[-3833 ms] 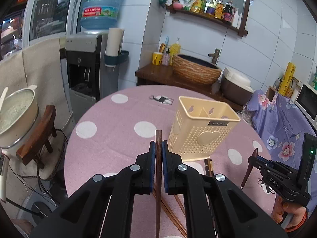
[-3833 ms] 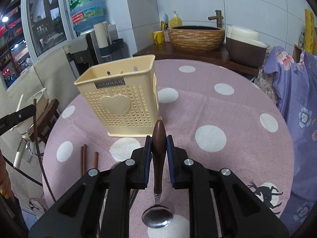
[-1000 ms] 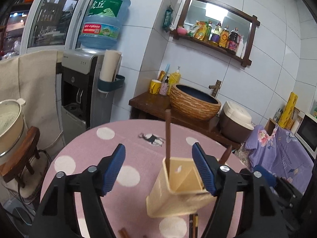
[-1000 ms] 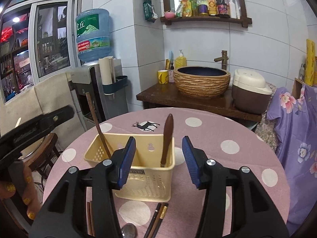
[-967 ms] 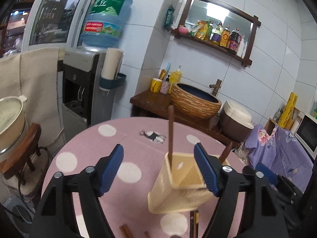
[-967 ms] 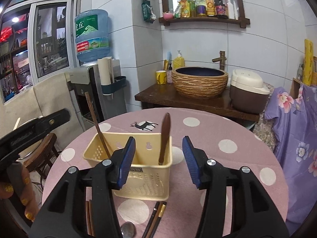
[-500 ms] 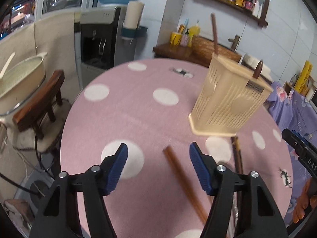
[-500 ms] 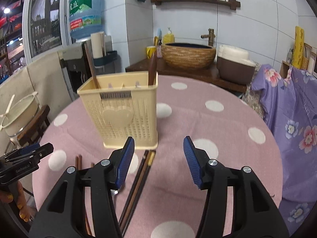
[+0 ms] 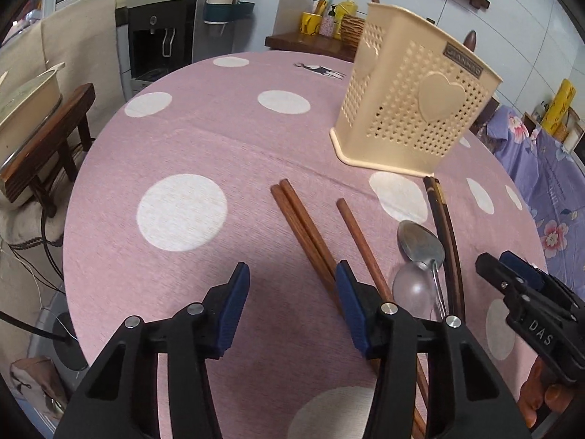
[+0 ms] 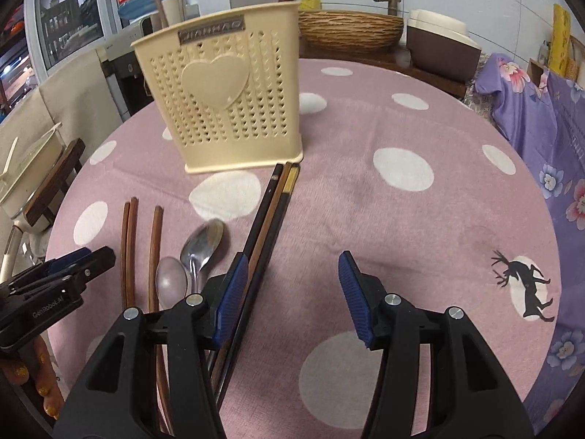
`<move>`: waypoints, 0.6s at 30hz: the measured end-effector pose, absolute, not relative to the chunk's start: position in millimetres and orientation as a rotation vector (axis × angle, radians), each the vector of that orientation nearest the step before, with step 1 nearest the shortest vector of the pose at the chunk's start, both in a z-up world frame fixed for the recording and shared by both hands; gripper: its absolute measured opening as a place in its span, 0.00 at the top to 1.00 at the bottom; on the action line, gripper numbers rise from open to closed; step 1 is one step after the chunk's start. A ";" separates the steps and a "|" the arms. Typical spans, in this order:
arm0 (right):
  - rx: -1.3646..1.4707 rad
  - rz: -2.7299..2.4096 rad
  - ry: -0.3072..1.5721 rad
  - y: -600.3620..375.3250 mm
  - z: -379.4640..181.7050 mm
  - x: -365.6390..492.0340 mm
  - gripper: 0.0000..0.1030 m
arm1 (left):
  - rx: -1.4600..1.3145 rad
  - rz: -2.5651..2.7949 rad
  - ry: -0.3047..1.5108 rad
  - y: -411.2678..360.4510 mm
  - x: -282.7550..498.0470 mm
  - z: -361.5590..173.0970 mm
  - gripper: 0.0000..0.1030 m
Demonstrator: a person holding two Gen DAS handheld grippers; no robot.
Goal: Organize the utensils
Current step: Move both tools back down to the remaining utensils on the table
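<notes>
Reaching for the next pieces: the left tongs (image 9: 289, 300) are closing with nothing between them, just left of the brown chopsticks (image 9: 303, 226). The right tongs (image 10: 289, 292) hang released and empty right of the dark chopsticks (image 10: 270, 212). Spoons (image 10: 201, 241) lie between on the desk (image 10: 365, 212); the holder (image 10: 226, 87) stands far. Next, each must shift sideways to straddle a stick.

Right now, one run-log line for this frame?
left gripper: closing, empty | right gripper: open, empty | holder: chopstick, spoon in | tablecloth: chopsticks, spoons left
</notes>
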State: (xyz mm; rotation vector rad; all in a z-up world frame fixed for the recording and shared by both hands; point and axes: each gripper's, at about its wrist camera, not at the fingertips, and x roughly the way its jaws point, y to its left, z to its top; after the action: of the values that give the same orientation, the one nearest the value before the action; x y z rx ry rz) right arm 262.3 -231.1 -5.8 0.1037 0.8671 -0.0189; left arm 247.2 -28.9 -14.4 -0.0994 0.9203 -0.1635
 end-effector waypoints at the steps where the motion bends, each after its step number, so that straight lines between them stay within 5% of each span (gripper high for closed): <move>1: 0.101 -0.016 0.870 -229.5 -7.4 262.8 0.49 | -0.092 -0.164 0.921 -31.3 246.5 -15.4 0.52; 18: 0.053 -0.051 0.910 -229.9 -22.6 266.9 0.49 | -0.003 -0.101 0.886 -36.5 243.1 -19.6 0.52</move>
State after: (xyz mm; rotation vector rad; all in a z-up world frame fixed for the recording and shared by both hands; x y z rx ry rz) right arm 266.9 -229.9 -22.6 0.0532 0.9098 -0.0509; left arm 243.1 -36.5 -19.6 -0.0028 0.8855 -0.1015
